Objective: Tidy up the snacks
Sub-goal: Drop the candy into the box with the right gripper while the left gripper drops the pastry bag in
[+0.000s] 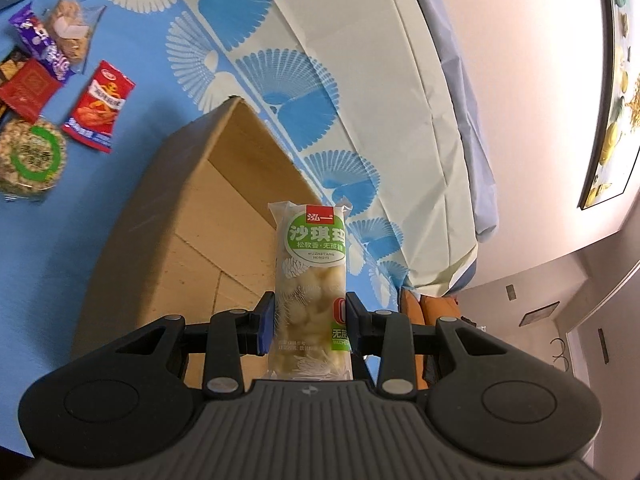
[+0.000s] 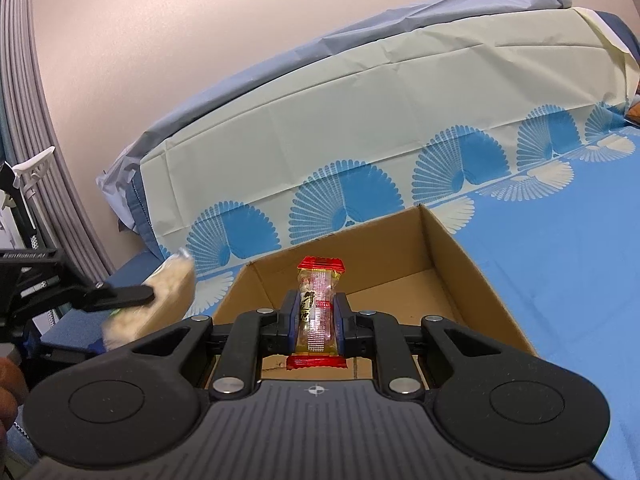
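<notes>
My left gripper (image 1: 310, 320) is shut on a long clear snack bar with a green label (image 1: 310, 264), held upright above the right part of an open cardboard box (image 1: 192, 216). In the right wrist view that same bar (image 2: 160, 300) shows blurred at the left, outside the box's left wall. My right gripper (image 2: 318, 314) is shut on a small clear candy pack with red ends (image 2: 318, 308), held over the near edge of the box (image 2: 400, 264), whose inside looks bare.
Several loose snacks lie on the blue cloth left of the box: a red packet (image 1: 100, 106), a round green-labelled rice cake (image 1: 30, 156), a dark red square pack (image 1: 28, 86), a purple wrapper (image 1: 40, 44). A cream-covered bolster (image 2: 360, 112) runs behind the box.
</notes>
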A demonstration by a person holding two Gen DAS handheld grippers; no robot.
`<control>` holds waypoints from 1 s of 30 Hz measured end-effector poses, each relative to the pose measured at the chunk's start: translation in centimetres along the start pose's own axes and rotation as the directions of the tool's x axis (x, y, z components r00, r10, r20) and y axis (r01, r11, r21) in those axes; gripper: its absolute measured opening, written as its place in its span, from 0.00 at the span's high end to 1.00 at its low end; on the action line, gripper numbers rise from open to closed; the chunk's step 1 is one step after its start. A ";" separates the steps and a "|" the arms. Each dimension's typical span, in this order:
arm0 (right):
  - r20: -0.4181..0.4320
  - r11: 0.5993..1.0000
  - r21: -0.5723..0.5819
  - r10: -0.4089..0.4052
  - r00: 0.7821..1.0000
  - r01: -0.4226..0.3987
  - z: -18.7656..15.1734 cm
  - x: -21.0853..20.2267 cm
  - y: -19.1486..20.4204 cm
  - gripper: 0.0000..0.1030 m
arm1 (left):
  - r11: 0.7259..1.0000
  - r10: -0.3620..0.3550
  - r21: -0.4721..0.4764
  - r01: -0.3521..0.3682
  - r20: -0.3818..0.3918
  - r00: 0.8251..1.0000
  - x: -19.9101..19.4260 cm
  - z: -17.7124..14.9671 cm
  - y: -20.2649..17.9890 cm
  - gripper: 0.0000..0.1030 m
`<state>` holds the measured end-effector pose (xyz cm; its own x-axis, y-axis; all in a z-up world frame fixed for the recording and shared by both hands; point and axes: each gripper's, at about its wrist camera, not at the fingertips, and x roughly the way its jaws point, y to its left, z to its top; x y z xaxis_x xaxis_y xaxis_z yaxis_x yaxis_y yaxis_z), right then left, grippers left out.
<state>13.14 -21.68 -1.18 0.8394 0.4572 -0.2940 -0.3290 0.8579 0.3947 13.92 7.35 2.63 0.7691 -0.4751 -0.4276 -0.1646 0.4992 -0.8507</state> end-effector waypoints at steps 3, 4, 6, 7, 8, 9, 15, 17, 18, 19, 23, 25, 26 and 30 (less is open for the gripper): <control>0.003 1.000 0.010 0.000 1.000 0.000 0.0 0.0 -0.2 0.83 | 1.000 -0.008 0.006 0.008 0.001 1.000 0.6 0.2 -0.5 0.62; 0.003 1.000 0.010 0.000 1.000 0.000 -0.1 0.0 -0.2 0.83 | 1.000 -0.011 0.009 0.011 0.001 1.000 0.9 0.2 -0.7 0.62; 0.003 1.000 0.009 0.000 1.000 0.000 -0.1 0.0 -0.2 0.83 | 1.000 -0.017 0.012 0.017 0.003 1.000 1.2 0.3 -1.1 0.62; 0.003 1.000 0.007 0.001 1.000 -0.001 -0.1 0.0 -0.2 0.83 | 1.000 -0.020 0.012 0.020 0.003 1.000 1.4 0.4 -1.4 0.62; 0.003 1.000 0.006 0.002 1.000 -0.002 -0.1 -0.1 -0.2 0.83 | 1.000 -0.023 0.012 0.023 0.003 1.000 1.6 0.4 -1.5 0.62; 0.003 1.000 0.005 0.002 1.000 -0.002 -0.1 -0.1 -0.2 0.83 | 1.000 -0.026 0.012 0.026 0.002 1.000 1.9 0.5 -1.8 0.62; 0.004 1.000 0.015 0.001 1.000 -0.001 0.1 -0.1 -0.4 0.82 | 0.999 -0.020 0.045 0.020 -0.016 1.000 2.9 0.5 -3.2 0.62; 0.002 1.000 0.014 -0.016 1.000 0.016 0.1 -0.1 -0.3 0.76 | 0.995 0.019 0.095 -0.017 -0.028 0.999 3.4 0.5 -3.8 0.61; -0.006 1.000 0.014 -0.028 1.000 0.028 0.1 0.1 -0.2 0.67 | 0.991 0.045 0.125 -0.041 -0.027 0.999 3.4 0.4 -4.0 0.56; -0.008 0.999 0.016 -0.037 0.999 0.037 0.0 0.1 -0.2 0.46 | 0.987 0.067 0.145 -0.063 -0.021 0.998 3.4 0.3 -4.1 0.52; 0.003 0.999 0.005 -0.053 0.999 0.053 0.0 0.0 0.0 0.38 | 0.966 0.132 0.218 -0.135 0.030 0.991 2.4 -0.2 -3.9 0.29; -0.001 0.998 0.000 -0.067 0.998 0.067 0.0 0.1 0.1 0.37 | 0.952 0.153 0.258 -0.162 0.055 0.987 1.8 -0.6 -3.7 0.29; -0.001 0.997 -0.004 -0.072 0.997 0.072 0.0 0.1 0.2 0.36 | 0.949 0.156 0.267 -0.167 0.062 0.986 1.4 -0.8 -3.5 0.26; 0.006 0.996 -0.025 -0.087 0.996 0.088 -0.2 0.1 0.5 0.35 | 0.939 0.180 0.276 -0.207 0.122 0.976 -0.6 -1.1 -2.1 0.17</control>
<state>12.99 -21.18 -1.25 0.8674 0.3790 -0.3223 -0.2648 0.9002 0.3457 13.09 5.81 4.31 0.7963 -0.2859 -0.5331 -0.1436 0.7666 -0.6258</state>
